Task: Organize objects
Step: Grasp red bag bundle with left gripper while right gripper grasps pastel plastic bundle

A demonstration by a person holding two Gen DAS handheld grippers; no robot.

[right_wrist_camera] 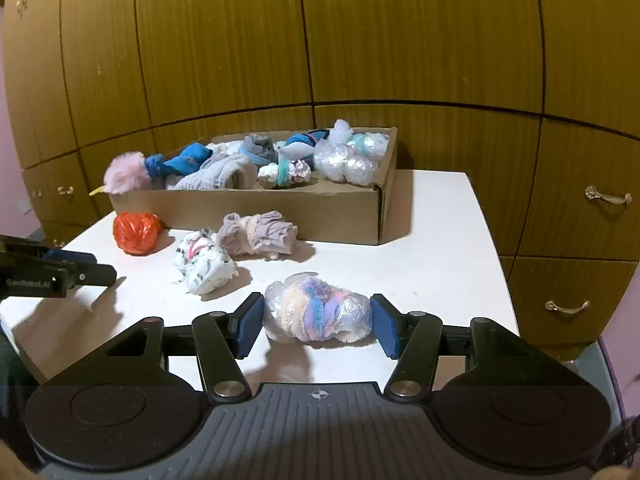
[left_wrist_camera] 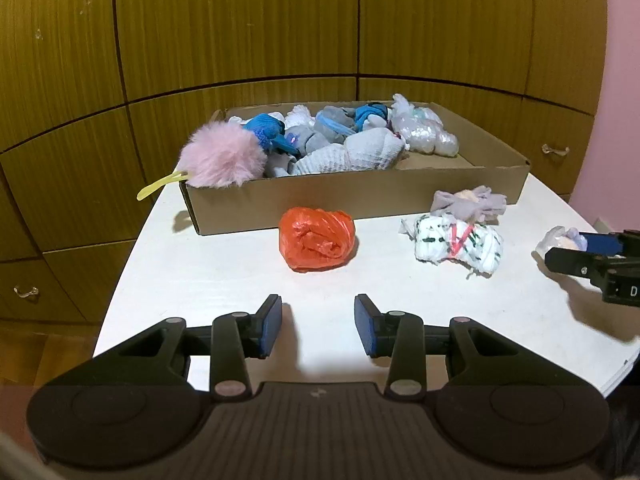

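A cardboard box [left_wrist_camera: 360, 196] [right_wrist_camera: 320, 208] at the back of the white table holds several rolled socks, bagged bundles and a pink pompom [left_wrist_camera: 224, 156]. On the table lie an orange bag [left_wrist_camera: 317, 238] [right_wrist_camera: 136, 233], a white-green bundle [left_wrist_camera: 460, 244] [right_wrist_camera: 204, 262] and a grey-beige bundle [left_wrist_camera: 468, 200] [right_wrist_camera: 260, 234]. My left gripper [left_wrist_camera: 319, 326] is open and empty, just in front of the orange bag. My right gripper [right_wrist_camera: 318, 326] is open, its pads on both sides of a plastic-wrapped pastel sock bundle [right_wrist_camera: 318, 312] resting on the table; I cannot tell whether they touch it.
Wooden cabinets with metal drawer handles [right_wrist_camera: 608, 196] stand behind and to the right of the table. The table's right edge [right_wrist_camera: 492, 240] runs close to the box. The right gripper shows at the right edge of the left wrist view [left_wrist_camera: 600, 258].
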